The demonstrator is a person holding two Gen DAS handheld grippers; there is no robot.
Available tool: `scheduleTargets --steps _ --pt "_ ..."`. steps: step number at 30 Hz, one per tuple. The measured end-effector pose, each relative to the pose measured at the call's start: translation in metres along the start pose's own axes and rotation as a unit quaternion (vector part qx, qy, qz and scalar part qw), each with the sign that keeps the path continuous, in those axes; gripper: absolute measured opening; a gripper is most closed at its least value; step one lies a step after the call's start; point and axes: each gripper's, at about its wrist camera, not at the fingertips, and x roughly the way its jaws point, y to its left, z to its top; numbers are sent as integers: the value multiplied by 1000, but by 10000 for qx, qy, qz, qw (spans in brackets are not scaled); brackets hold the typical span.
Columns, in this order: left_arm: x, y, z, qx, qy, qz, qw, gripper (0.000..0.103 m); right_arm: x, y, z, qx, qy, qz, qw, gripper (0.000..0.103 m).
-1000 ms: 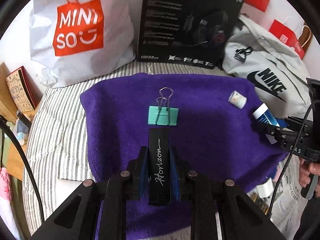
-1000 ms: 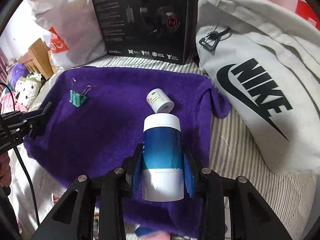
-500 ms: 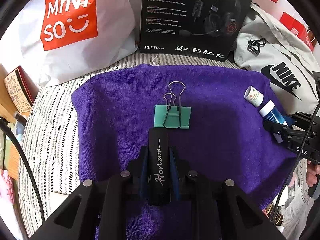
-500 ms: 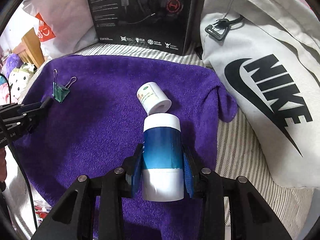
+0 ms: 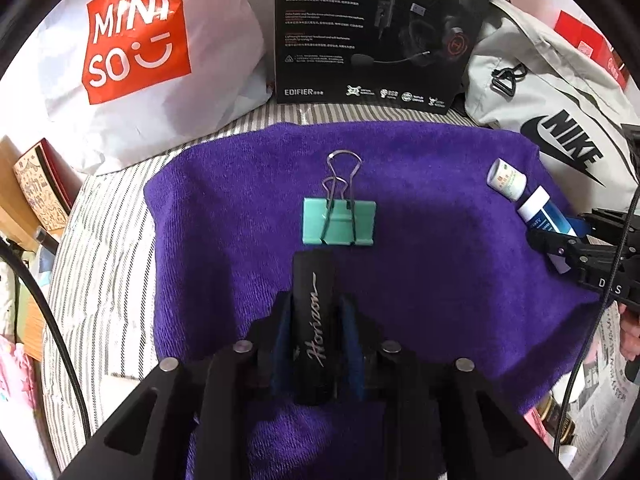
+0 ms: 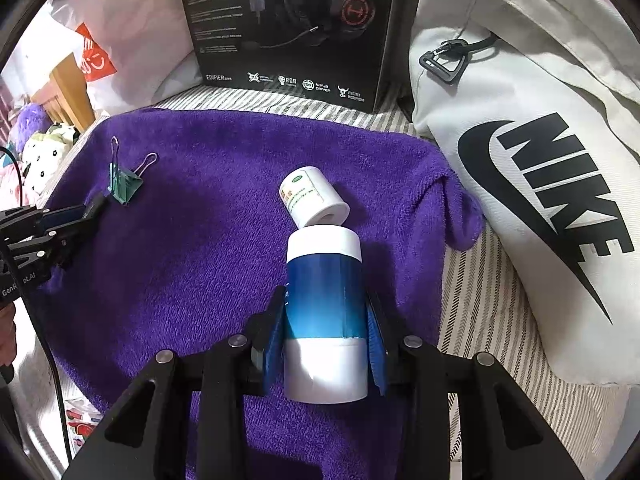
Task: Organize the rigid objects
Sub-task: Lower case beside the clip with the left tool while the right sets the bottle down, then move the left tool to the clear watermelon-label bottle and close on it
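Purple towel (image 5: 440, 264) on striped bed — left gripper (image 5: 316, 308) opening around black case (image 5: 312, 320), right gripper (image 6: 326, 312) tight on blue-white bottle (image 6: 325, 304).

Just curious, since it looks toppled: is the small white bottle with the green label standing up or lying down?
Lying down. The small white green-labelled bottle rests on its side on the purple towel.

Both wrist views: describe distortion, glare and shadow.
Left wrist view: fisheye bends the towel edges, corners vignette black, the Miniso bag looks bright but readable. Right wrist view: same barrel warp, glare whitens the bottle base, which casts a dark shadow to its right.
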Motion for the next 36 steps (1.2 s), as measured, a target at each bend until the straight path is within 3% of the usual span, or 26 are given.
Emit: scheduleTargets --steps 5,7,14,16,20,27,34,36 --pt "-4 -4 -6 38 101 -69 9999 43 -4 0 -3 -47 101 139 9998 41" --pt "-6 -6 -8 18 149 -30 9999 44 -7 0 -5 -28 145 182 9997 49" --pt "-23 -4 -26 -210 189 79 9996 45 -28 3 -18 10 111 45 9999 52" --pt "-37 -4 -34 -253 62 63 9996 45 -41 5 -25 -12 4 -160 9999 52" --pt "-60 -9 -45 -264 -73 44 9996 45 -75 7 -46 89 -280 -183 9994 56" --pt "-92 -32 -78 -269 -96 -381 9989 45 -124 4 -94 440 -581 -62 9973 59" --pt "-88 -66 -96 -434 190 -1006 9938 45 -148 -1 -139 815 -599 91 9948 59" --pt "-84 -78 -96 -352 250 -944 9946 45 -152 -3 -147 919 -605 174 9938 59"
